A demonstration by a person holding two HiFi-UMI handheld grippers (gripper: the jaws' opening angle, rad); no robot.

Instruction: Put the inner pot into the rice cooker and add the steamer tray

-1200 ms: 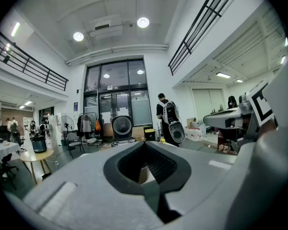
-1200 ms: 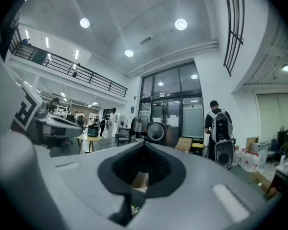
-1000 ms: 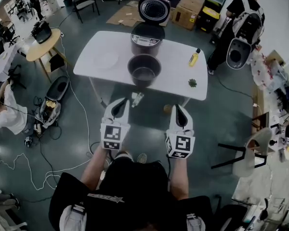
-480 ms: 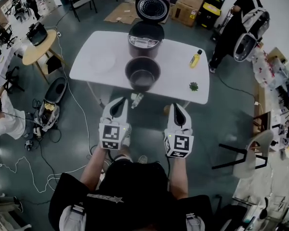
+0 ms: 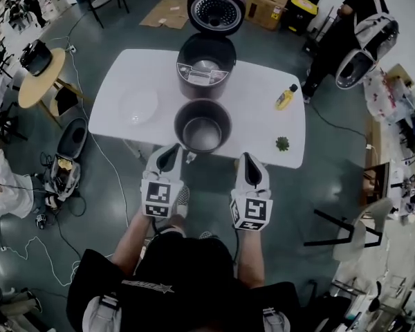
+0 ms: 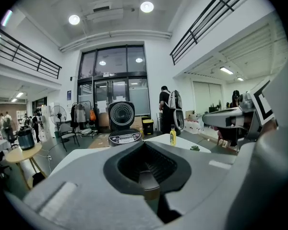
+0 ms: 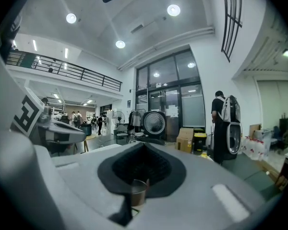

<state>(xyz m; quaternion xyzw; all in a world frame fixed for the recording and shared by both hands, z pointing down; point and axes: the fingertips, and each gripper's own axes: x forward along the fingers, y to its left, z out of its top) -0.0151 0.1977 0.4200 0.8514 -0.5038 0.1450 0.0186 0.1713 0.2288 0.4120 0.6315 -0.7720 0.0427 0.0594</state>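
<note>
The dark inner pot (image 5: 203,124) stands empty near the front edge of the white table (image 5: 249,88). Behind it sits the rice cooker (image 5: 206,68) with its lid (image 5: 216,9) raised; it also shows in the left gripper view as the cooker (image 6: 121,128). A white round tray (image 5: 138,106) lies on the table's left part. My left gripper (image 5: 171,148) is shut and empty, just short of the table edge, left of the pot. My right gripper (image 5: 247,159) is shut and empty too, right of the pot. Both point roughly level toward the table.
A yellow bottle (image 5: 286,99) and a small green item (image 5: 282,143) lie on the table's right side. A person with a backpack (image 5: 353,26) stands beyond the far right corner. Cables and bags (image 5: 62,164) litter the floor left; a chair (image 5: 346,227) stands right.
Both grippers have moved forward, side by side, up to the table's near edge. The pot and cooker now lie closer below me. Both jaws stayed shut.
</note>
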